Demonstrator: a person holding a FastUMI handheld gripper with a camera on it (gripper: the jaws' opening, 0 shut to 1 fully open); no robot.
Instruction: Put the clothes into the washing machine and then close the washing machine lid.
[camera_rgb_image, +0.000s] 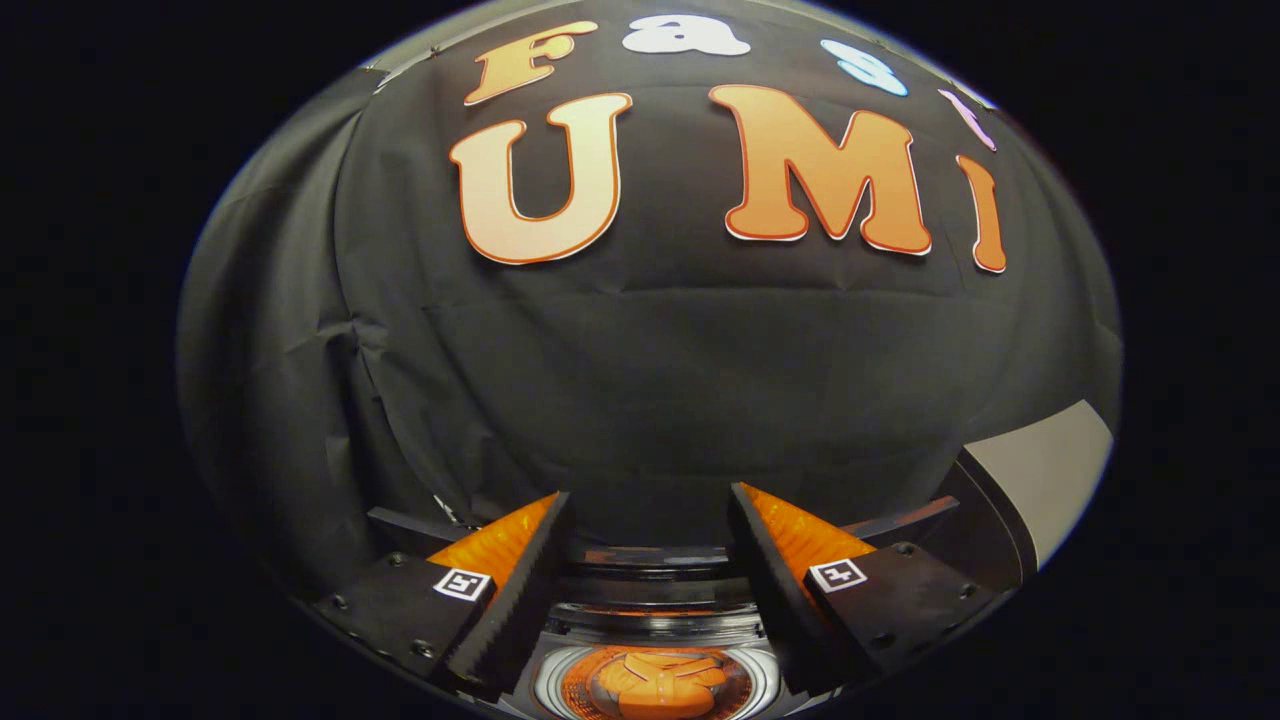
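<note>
My gripper is open, and nothing sits between its fingers. Low down between the fingers lies the washing machine's round opening with a shiny rim. An orange shape shows inside it; I cannot tell whether that is cloth or a reflection. A dark curved band of the machine's top runs from finger to finger just above the opening. Right of the right finger, a pale panel with a dark edge rises at a slant; it may be the machine's raised lid.
The booth's black cloth wall stands close ahead, beyond the fingers. It hangs in soft folds on the left side.
</note>
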